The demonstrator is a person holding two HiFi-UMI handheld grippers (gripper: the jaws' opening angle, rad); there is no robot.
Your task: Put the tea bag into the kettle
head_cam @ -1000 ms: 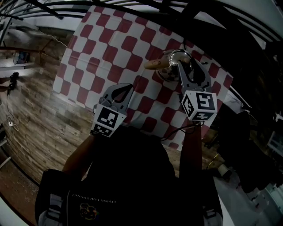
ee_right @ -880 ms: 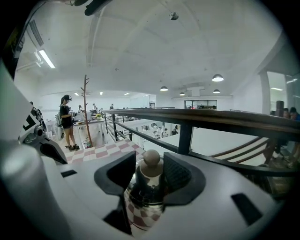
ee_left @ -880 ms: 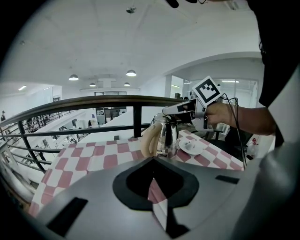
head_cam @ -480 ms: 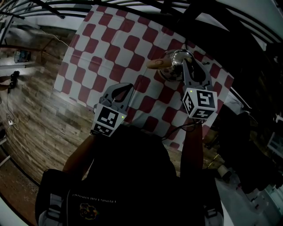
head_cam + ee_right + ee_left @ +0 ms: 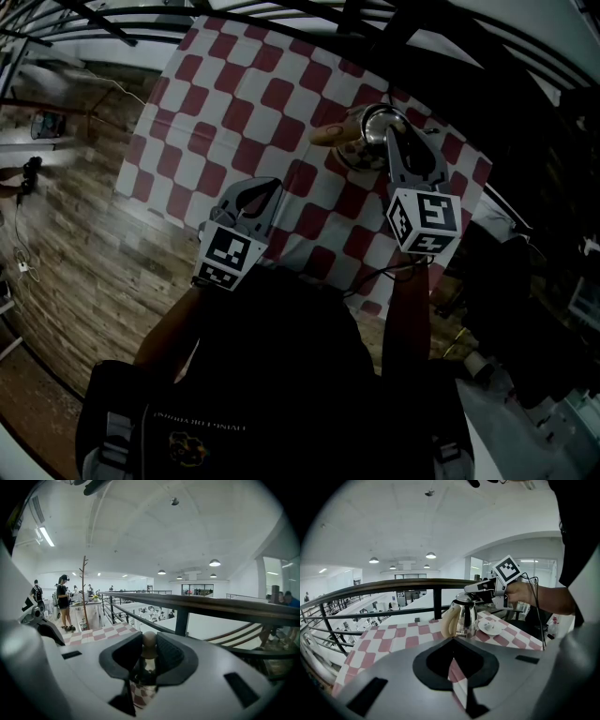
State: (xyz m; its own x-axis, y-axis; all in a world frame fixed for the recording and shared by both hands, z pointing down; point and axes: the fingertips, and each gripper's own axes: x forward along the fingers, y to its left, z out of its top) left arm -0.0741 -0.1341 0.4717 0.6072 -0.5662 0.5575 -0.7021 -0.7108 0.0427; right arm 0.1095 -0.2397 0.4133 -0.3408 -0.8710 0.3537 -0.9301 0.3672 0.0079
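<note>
- Right gripper view: my right gripper (image 5: 149, 651) has its fingers pinched on the pale round lid knob (image 5: 149, 638) of the kettle. A second ago they stood spread wide; they have since come in until the knob stopped them.
- Head view: the kettle (image 5: 361, 141) stands near the far right corner of the checked table (image 5: 225, 94). Its beige handle (image 5: 328, 134) points toward the left edge, and the right gripper reaches over its top. The kettle has not shifted in the last second.
- Left gripper view: my left gripper (image 5: 452, 656) has its fingers pressed together on nothing. It hangs idle over the table's near edge, well apart from the kettle, where it was a second ago.
- The tea bag (image 5: 489, 626), as I read the small thing there, lies untouched on a white plate (image 5: 497, 631). The plate sits just beside the kettle, on the side toward the right edge.
- What it means, as I judge it: the lid (image 5: 462, 597) is still seated and the grip is new, so the opening step has only begun. The lid must come straight up and clear of the mouth before the tea bag can go in. The knob is small and round, so a tilted pull could let it slip.
</note>
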